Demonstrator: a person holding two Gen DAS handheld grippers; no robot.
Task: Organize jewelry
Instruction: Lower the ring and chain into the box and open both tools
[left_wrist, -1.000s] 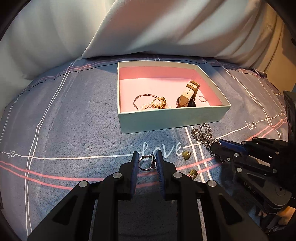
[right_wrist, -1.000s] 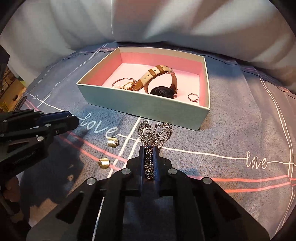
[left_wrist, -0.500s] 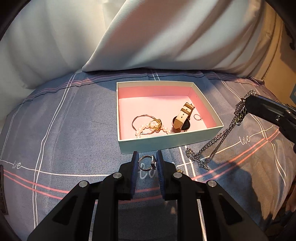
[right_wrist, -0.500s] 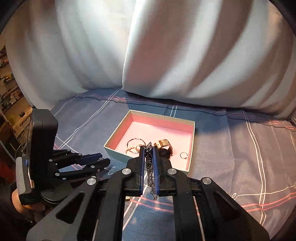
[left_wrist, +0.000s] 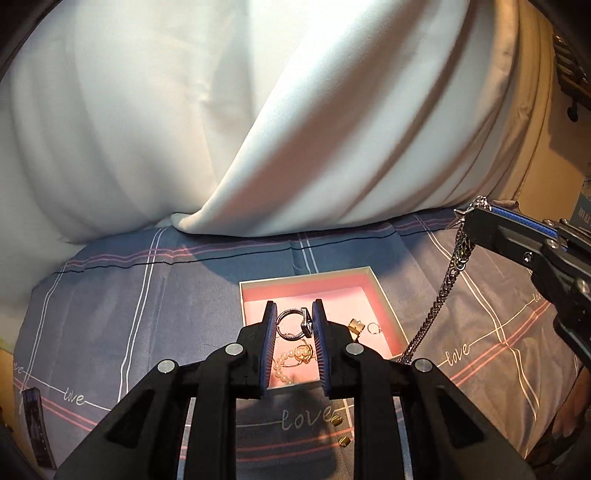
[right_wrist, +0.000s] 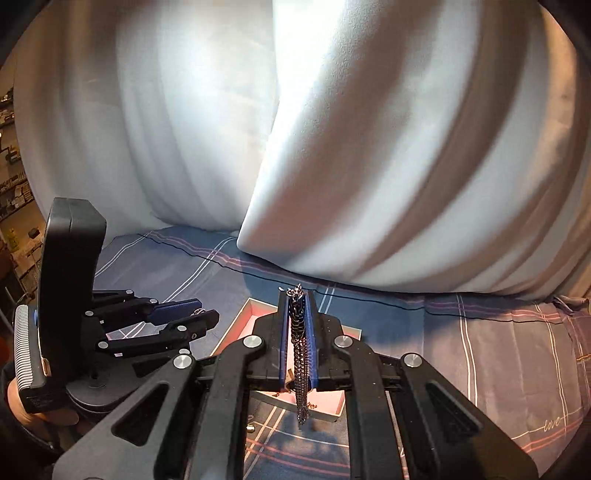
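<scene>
My left gripper (left_wrist: 294, 312) is shut on a silver ring (left_wrist: 294, 324) and holds it high above the open box (left_wrist: 384, 301) with the pink lining. In the box lie a pearl bracelet (left_wrist: 284, 367), a tan watch strap (left_wrist: 356, 325) and a small ring (left_wrist: 373, 327). My right gripper (right_wrist: 298, 295) is shut on a silver chain (right_wrist: 301, 369) that hangs straight down over the box (right_wrist: 243, 323). In the left wrist view the chain (left_wrist: 439, 299) hangs from the right gripper (left_wrist: 471, 218) to the box's right edge.
Two small gold pieces (left_wrist: 340, 430) lie on the blue-grey checked bedsheet (left_wrist: 129, 314) in front of the box. White pillows (left_wrist: 258, 129) rise behind the box. The left gripper body (right_wrist: 110, 325) is at the left of the right wrist view.
Both grippers have risen well above the bed, each with its piece. The chain has lifted off the sheet and now hangs freely; the box looks smaller and lower in both views.
</scene>
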